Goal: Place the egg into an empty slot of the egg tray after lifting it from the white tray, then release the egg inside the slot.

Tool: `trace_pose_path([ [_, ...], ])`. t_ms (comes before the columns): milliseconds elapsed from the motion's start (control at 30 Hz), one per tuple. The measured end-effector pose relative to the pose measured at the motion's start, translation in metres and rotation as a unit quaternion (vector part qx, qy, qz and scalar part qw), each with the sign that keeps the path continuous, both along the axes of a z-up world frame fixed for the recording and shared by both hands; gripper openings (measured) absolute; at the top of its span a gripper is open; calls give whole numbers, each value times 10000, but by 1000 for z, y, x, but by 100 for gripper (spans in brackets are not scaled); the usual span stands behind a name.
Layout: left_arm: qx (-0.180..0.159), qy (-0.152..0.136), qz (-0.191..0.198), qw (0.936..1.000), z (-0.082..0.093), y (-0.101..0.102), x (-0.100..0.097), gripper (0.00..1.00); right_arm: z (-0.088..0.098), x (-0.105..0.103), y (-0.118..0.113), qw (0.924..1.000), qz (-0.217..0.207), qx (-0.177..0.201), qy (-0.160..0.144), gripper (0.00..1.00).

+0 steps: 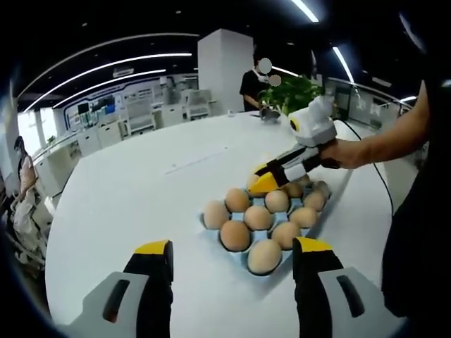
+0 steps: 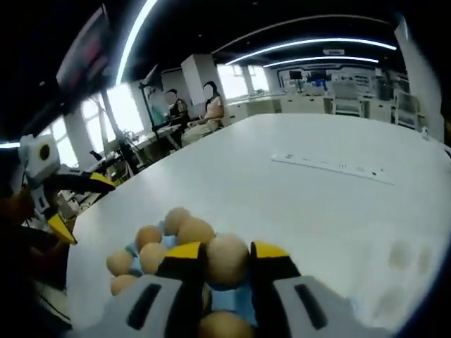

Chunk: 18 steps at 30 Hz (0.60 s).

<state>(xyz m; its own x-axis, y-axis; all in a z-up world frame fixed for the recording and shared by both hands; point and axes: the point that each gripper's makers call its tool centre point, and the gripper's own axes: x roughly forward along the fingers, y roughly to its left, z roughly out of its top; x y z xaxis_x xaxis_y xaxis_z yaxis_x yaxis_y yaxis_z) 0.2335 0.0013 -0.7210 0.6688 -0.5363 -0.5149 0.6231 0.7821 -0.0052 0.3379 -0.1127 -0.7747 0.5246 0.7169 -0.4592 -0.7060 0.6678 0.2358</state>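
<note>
Egg [image 2: 227,260] — clamped in your right gripper [image 2: 227,262], over the egg tray [image 2: 224,299] at 6 o'clock; left gripper [image 1: 232,257] gaping, idle — seating and release remain.

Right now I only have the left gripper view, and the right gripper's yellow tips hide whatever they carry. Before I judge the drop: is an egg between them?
Observer: Yes. In the right gripper view the right gripper is shut on a round tan egg.
Operator: What lies under it?
Observer: A bare patch of the pale blue egg tray shows just below the held egg, between the jaws. I cannot tell whether it is an empty slot.
</note>
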Motion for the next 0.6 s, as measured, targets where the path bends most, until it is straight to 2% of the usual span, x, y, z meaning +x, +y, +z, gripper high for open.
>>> trace_pose_path([
  [433, 23, -53, 19, 10000, 2, 1, 1, 67, 4, -4, -2, 10000, 27, 19, -22, 25],
  [533, 25, -55, 27, 10000, 2, 2, 1, 67, 20, -9, -7, 9991, 39, 174, -397, 25],
  [600, 31, -51, 17, 10000, 2, 1, 0, 67, 27, -11, -15, 9985, -23, 238, -486, 25],
])
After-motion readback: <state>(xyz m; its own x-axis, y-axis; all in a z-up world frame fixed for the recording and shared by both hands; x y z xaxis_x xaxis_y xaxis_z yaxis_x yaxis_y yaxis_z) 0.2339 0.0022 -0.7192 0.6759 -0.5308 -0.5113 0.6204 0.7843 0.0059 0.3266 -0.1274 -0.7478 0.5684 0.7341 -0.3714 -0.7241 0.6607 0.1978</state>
